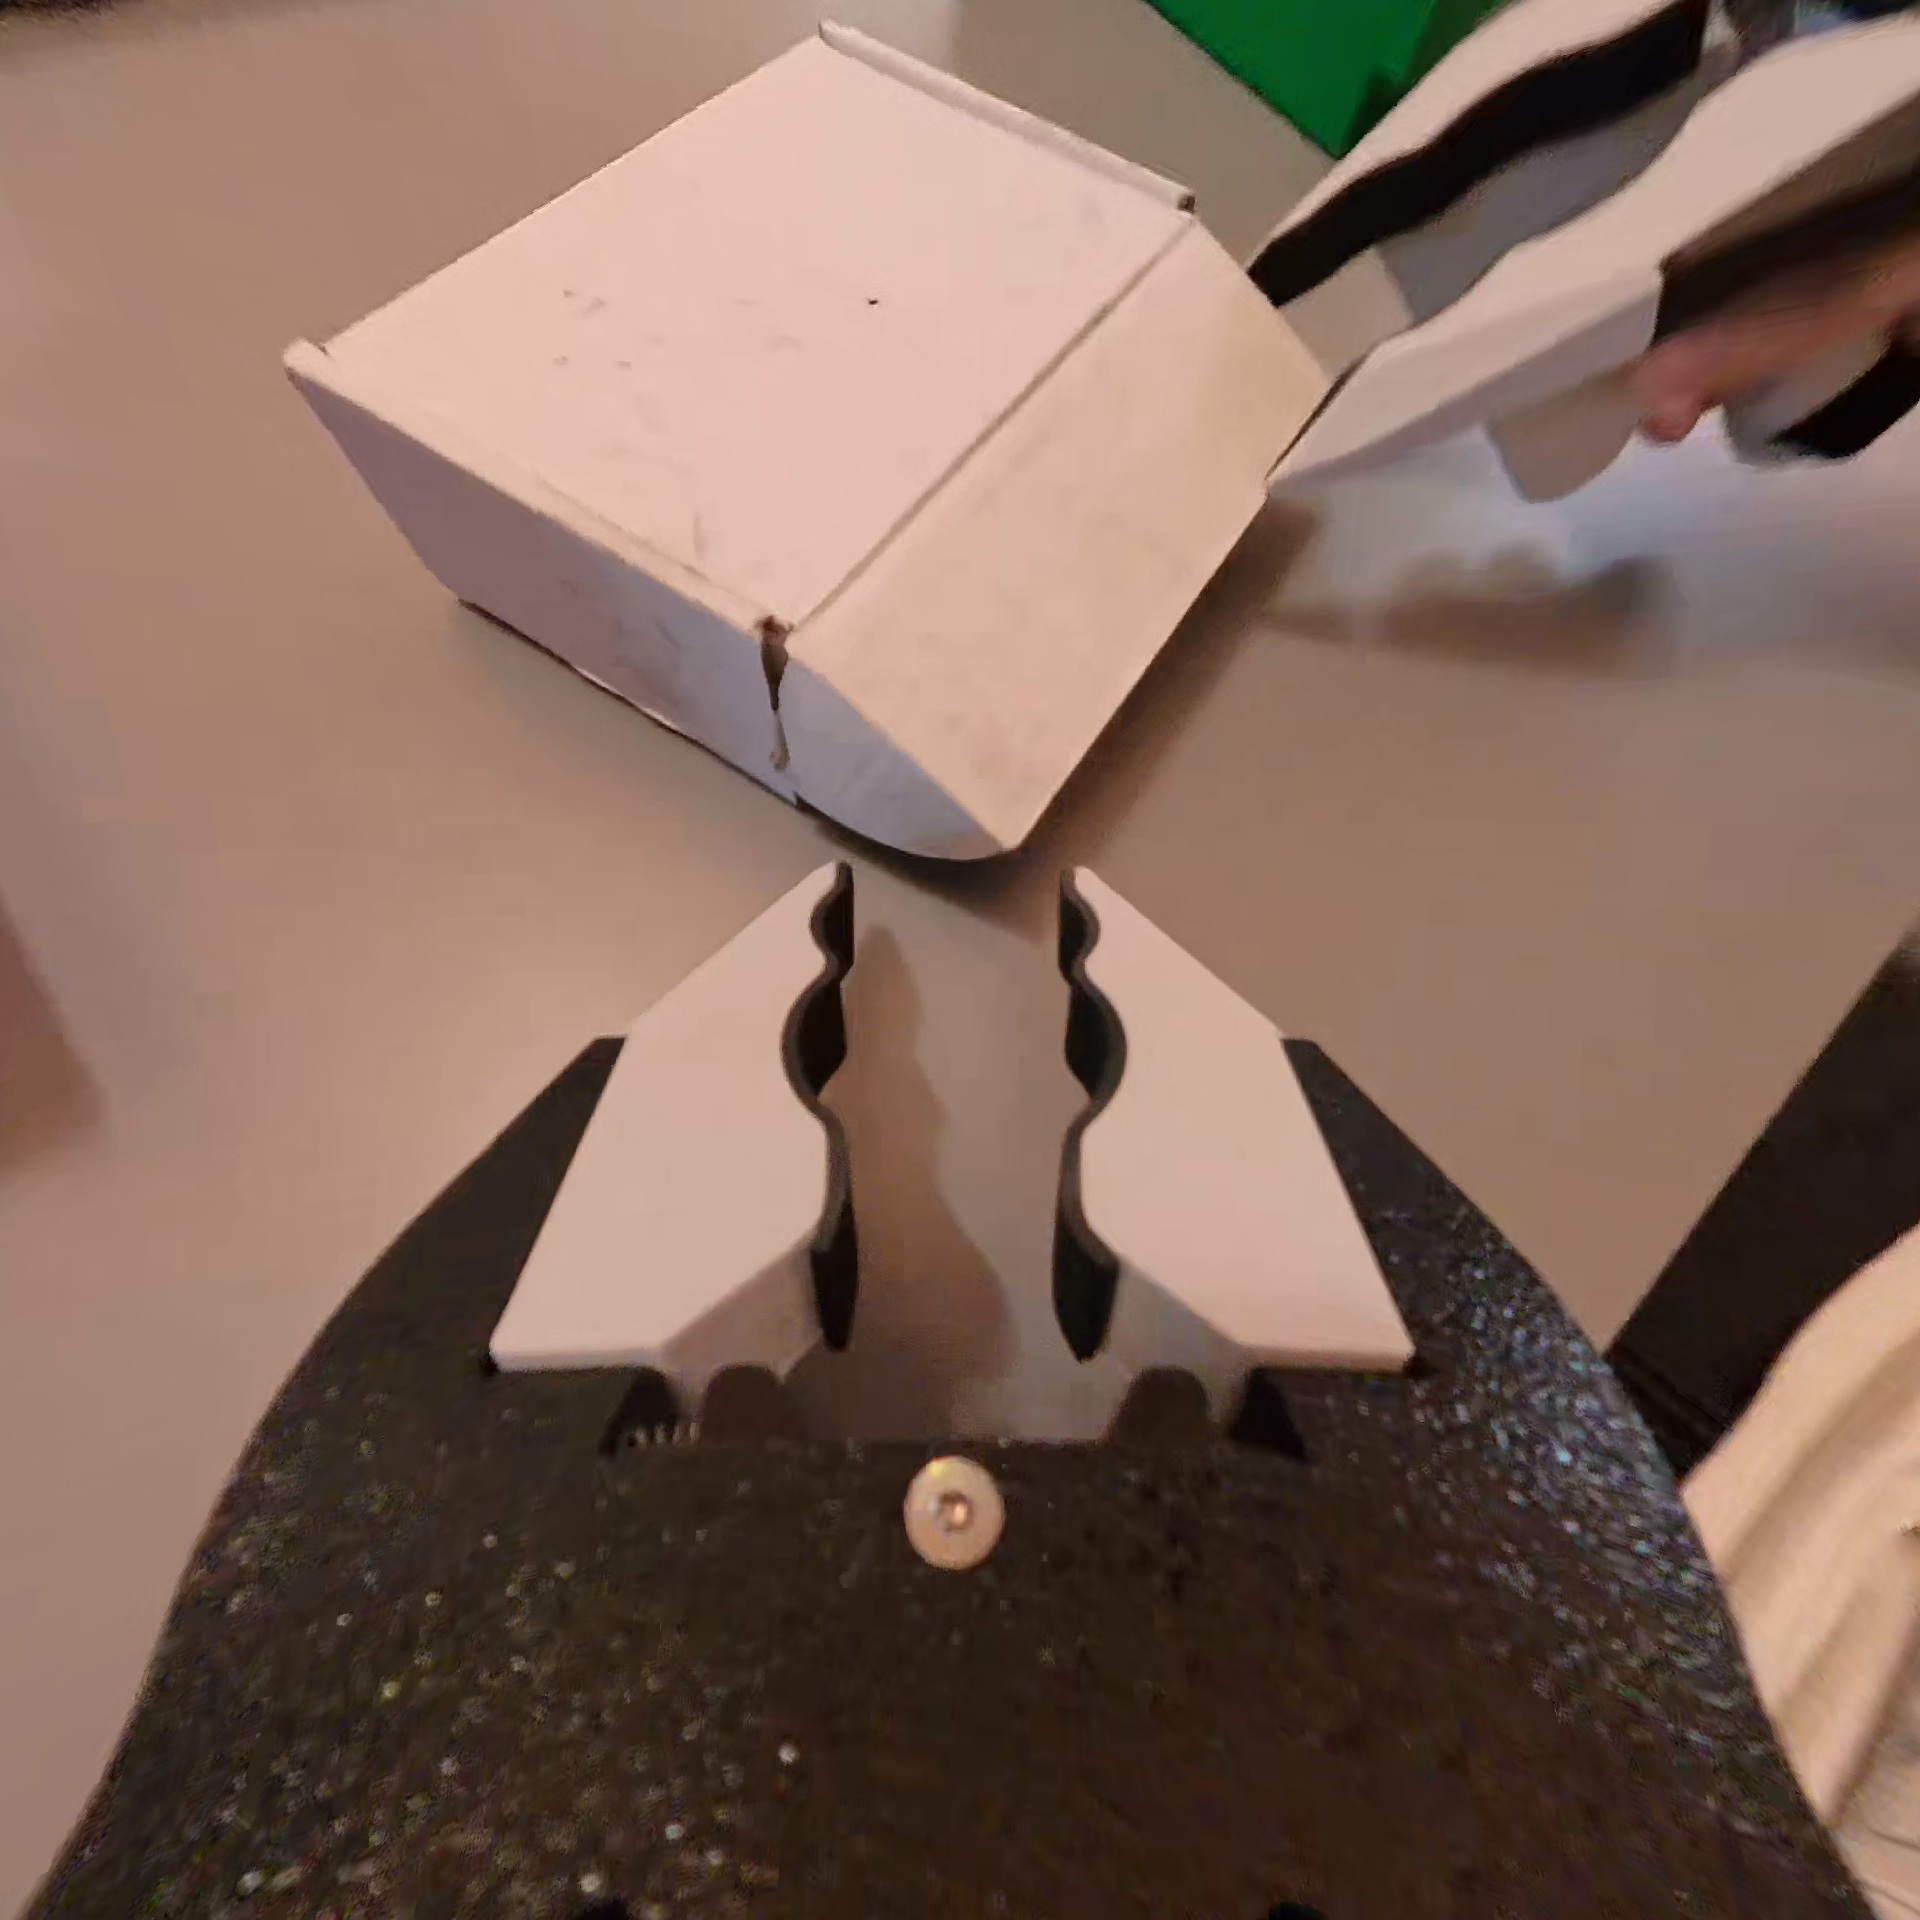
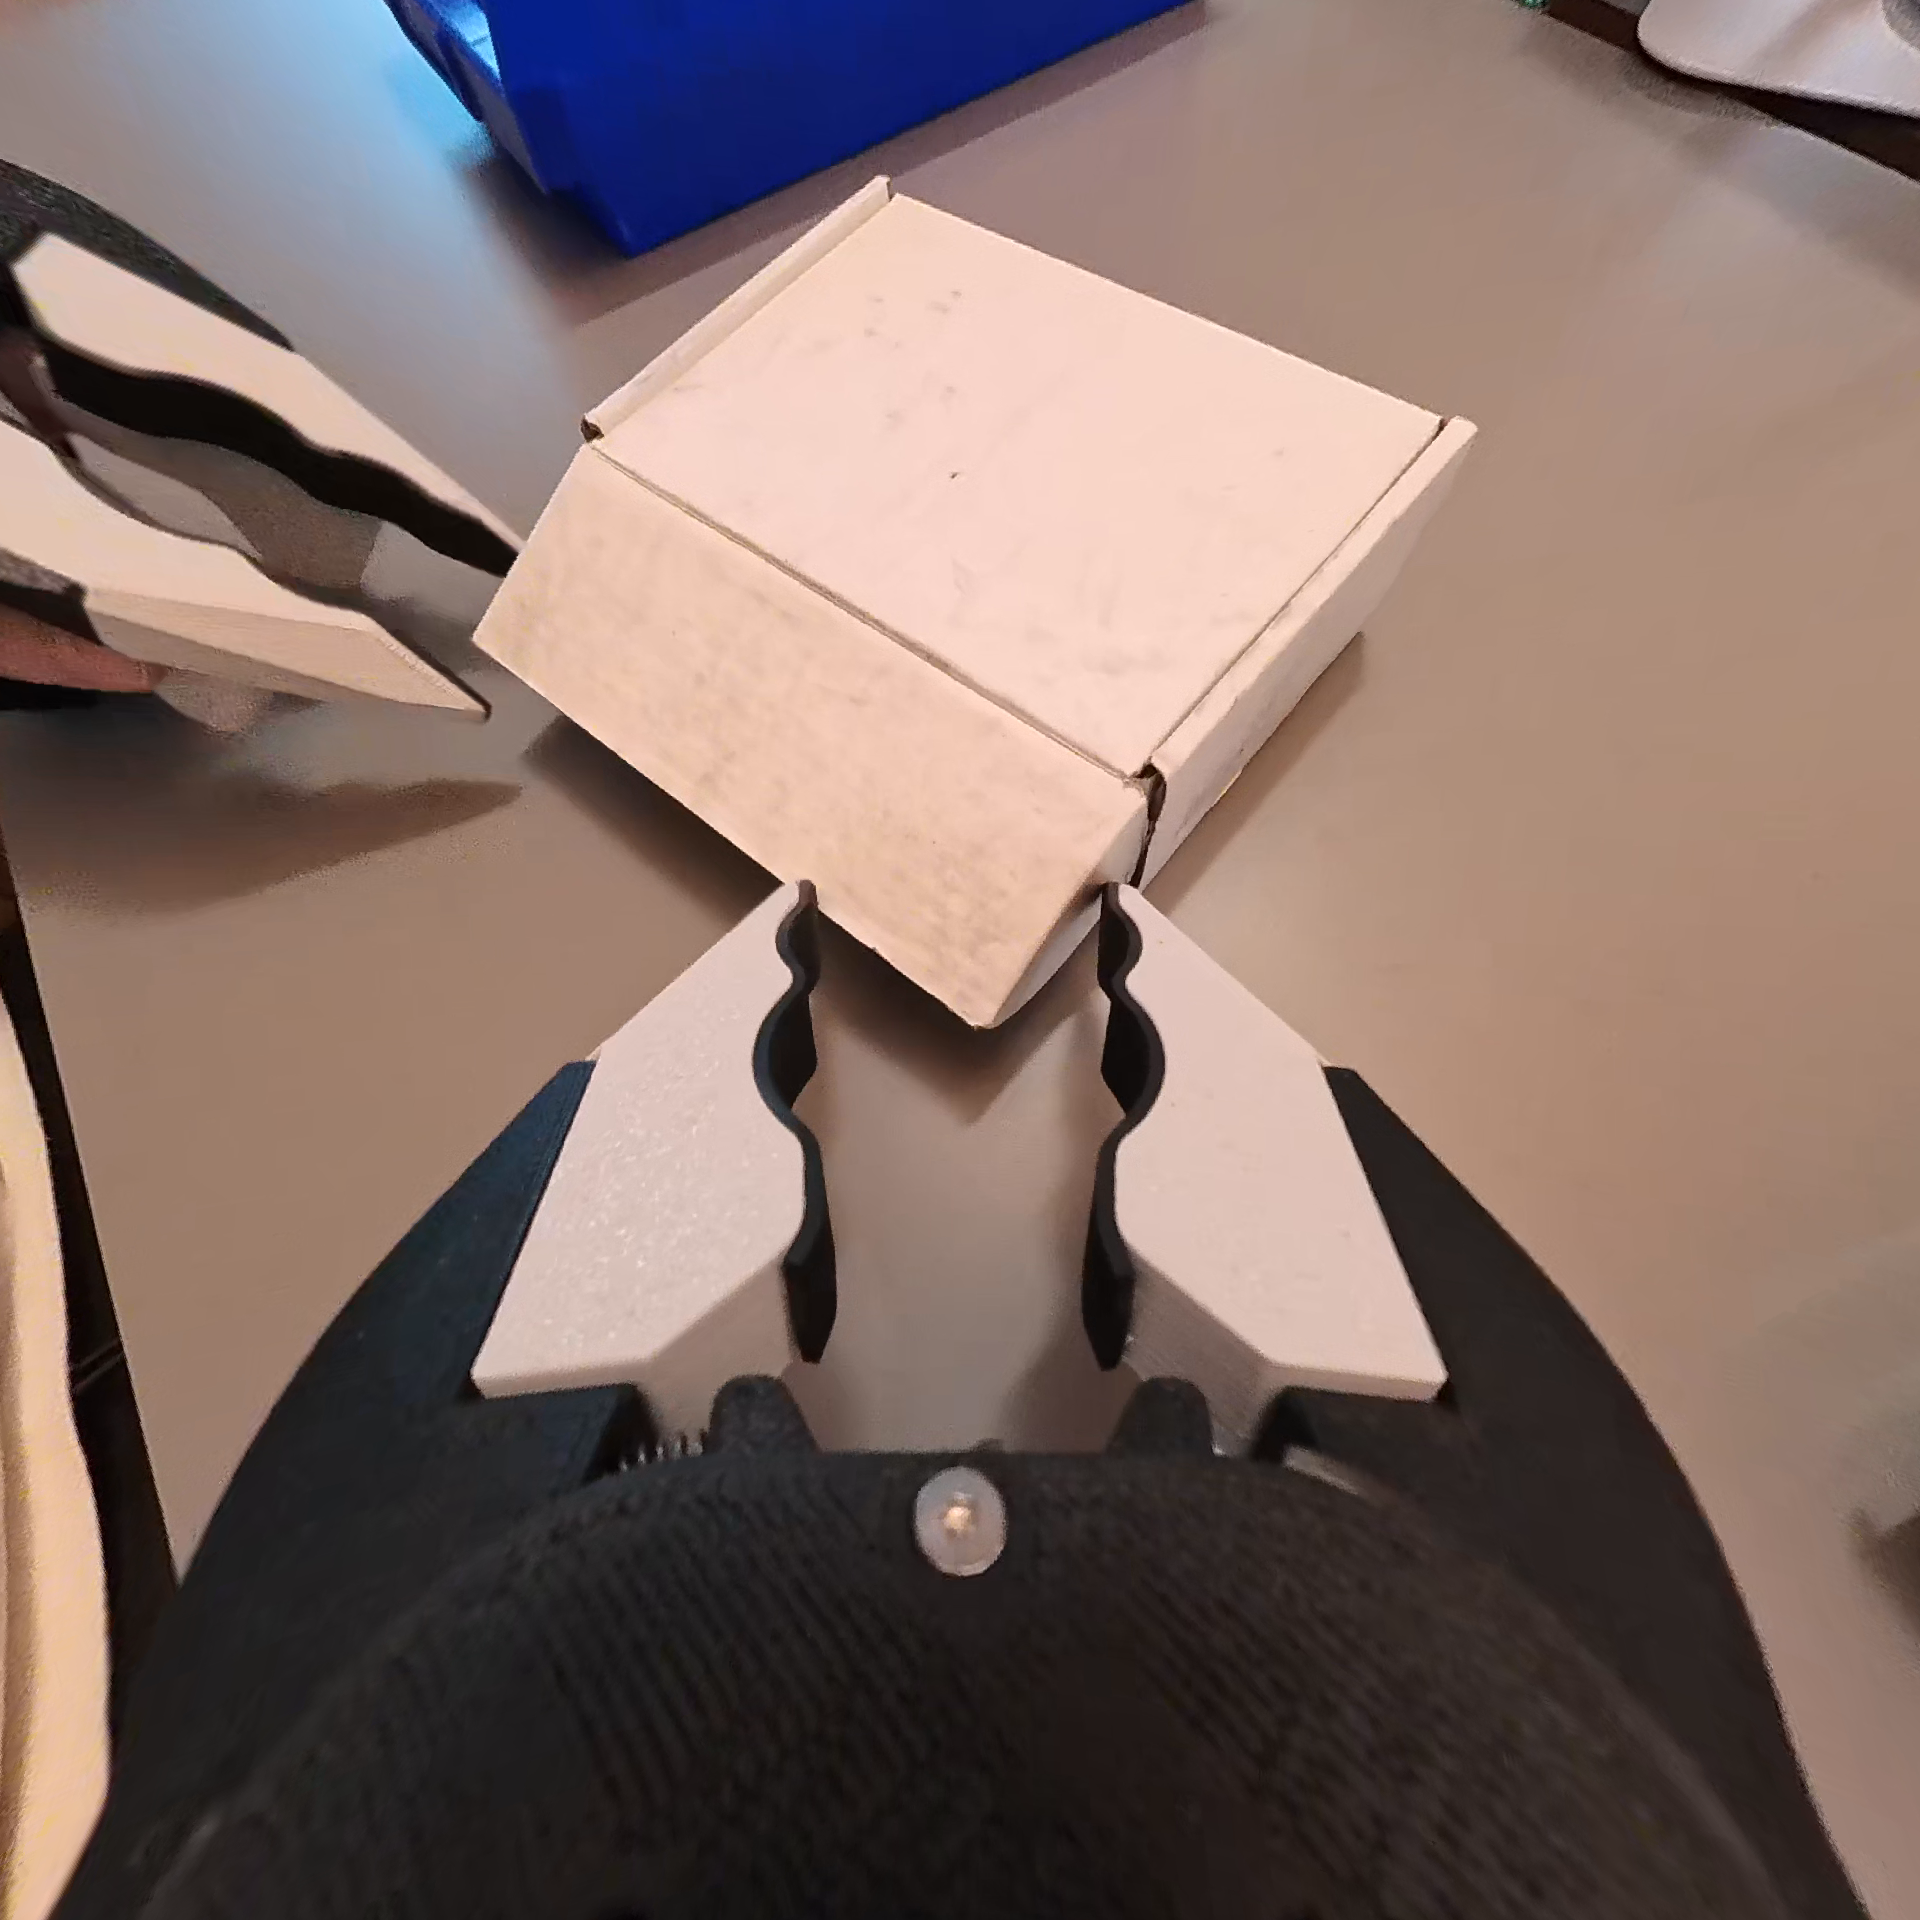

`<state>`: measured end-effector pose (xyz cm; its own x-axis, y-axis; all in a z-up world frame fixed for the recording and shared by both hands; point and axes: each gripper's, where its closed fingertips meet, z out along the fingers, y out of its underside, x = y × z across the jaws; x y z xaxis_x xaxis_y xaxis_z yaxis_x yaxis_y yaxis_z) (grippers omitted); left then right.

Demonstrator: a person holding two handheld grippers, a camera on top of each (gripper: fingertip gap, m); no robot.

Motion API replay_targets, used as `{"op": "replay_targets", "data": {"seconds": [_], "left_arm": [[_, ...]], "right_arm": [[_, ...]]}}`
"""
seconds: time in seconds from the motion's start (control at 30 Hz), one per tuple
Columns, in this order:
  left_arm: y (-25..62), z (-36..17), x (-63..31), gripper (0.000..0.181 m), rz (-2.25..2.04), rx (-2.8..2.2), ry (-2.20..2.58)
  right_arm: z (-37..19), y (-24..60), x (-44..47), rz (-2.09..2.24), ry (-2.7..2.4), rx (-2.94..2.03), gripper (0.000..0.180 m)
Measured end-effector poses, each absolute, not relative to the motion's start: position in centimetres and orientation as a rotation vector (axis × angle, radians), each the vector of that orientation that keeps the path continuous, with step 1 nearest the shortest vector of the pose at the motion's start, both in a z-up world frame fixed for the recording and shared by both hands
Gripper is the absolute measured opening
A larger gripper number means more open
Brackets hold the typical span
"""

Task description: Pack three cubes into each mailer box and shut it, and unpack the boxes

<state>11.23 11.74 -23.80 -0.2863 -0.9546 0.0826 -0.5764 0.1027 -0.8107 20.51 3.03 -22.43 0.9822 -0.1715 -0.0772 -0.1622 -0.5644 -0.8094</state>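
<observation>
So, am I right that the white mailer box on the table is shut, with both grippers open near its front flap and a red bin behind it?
Not quite: the bin behind the white mailer box is blue, as the right wrist view shows. The box is shut, and the left gripper and right gripper are open near its front flap.

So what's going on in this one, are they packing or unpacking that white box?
Can't tell which phase. A person holds a pair of tongs in each hand over one white mailer box on the tan table. The lid is down but its front flap sticks out, untucked. The right tongs are open at the flap's corner; the left tongs are open by another corner. Neither grips anything. No cubes are visible.
</observation>
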Motion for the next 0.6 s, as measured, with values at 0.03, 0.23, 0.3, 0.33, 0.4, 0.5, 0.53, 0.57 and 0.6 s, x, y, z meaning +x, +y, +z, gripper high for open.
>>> {"op": "replay_targets", "data": {"seconds": [0.03, 0.23, 0.3, 0.33, 0.4, 0.5, 0.53, 0.57, 0.6], "left_arm": [[11.8, -23.7, 11.2, 0.034, -1.018, -1.442, 1.917], [12.1, -25.1, 11.8, 0.027, -0.684, -1.325, 1.949], [12.3, -24.9, 12.3, 0.024, -0.660, -1.310, 1.920], [12.3, -24.6, 12.5, 0.021, -0.667, -1.299, 1.902], [12.4, -24.5, 12.6, 0.016, -0.630, -1.294, 1.881], [12.5, -24.1, 12.7, 0.005, -0.578, -1.257, 1.840], [12.5, -24.0, 12.7, 0.005, -0.588, -1.264, 1.829], [12.4, -24.0, 12.7, 0.005, -0.613, -1.286, 1.834], [12.3, -24.1, 12.6, 0.005, -0.642, -1.314, 1.843]], "right_arm": [[-22.4, 3.0, 20.5, -0.016, 0.230, -2.182, 0.053], [-22.4, 3.0, 20.5, -0.018, 0.225, -2.187, 0.053], [-22.4, 3.0, 20.5, -0.020, 0.227, -2.186, 0.053], [-22.5, 3.0, 20.5, -0.025, 0.224, -2.187, 0.053], [-22.5, 3.0, 20.5, -0.028, 0.221, -2.184, 0.053], [-22.4, 3.1, 20.5, -0.030, 0.219, -2.185, 0.052], [-22.4, 3.1, 20.4, -0.027, 0.222, -2.185, 0.052], [-22.4, 3.2, 20.4, -0.028, 0.223, -2.185, 0.052], [-22.5, 3.1, 20.4, -0.034, 0.219, -2.190, 0.053]]}}
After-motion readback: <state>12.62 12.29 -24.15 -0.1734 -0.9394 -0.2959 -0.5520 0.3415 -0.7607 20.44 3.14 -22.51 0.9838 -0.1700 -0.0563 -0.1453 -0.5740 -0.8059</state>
